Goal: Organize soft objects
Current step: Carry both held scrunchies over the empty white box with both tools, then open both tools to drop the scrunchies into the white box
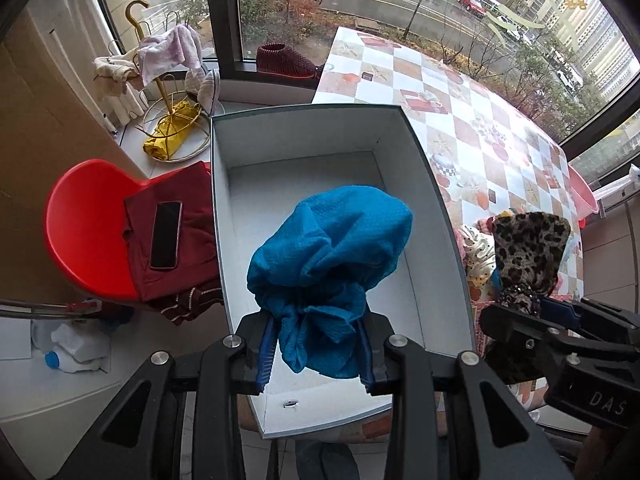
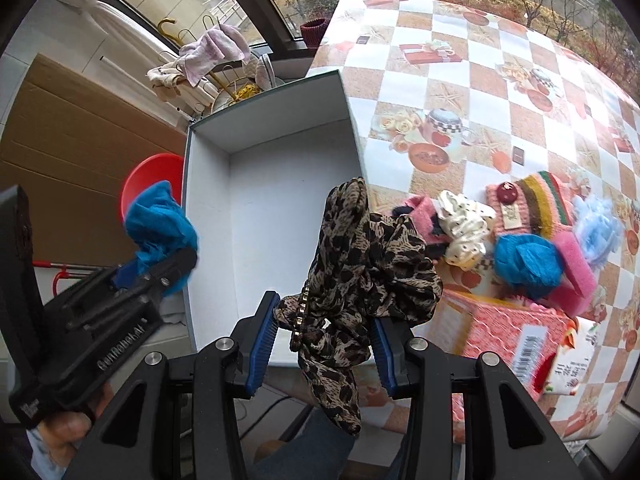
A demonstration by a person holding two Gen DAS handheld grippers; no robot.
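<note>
My left gripper [image 1: 318, 350] is shut on a bunched blue cloth [image 1: 332, 248], which hangs over the inside of an open white box [image 1: 424, 200]. In the right wrist view the same blue cloth [image 2: 160, 224] shows at the box's left wall. My right gripper [image 2: 322, 340] is shut on a leopard-print scarf [image 2: 360, 264], held over the box's [image 2: 208, 200] near right corner. The scarf [image 1: 528, 248] also appears in the left wrist view, at the box's right side. Nothing lies on the box floor that I can see.
On the checkered tablecloth [image 2: 480, 80] lies a pile of soft things: a white dotted scrunchie [image 2: 464, 232], another blue cloth [image 2: 524, 264], a pink sponge [image 2: 576, 272] and a striped knit piece [image 2: 536, 200]. Left of the box, a red chair [image 1: 80, 232] carries dark red clothes and a phone [image 1: 165, 234].
</note>
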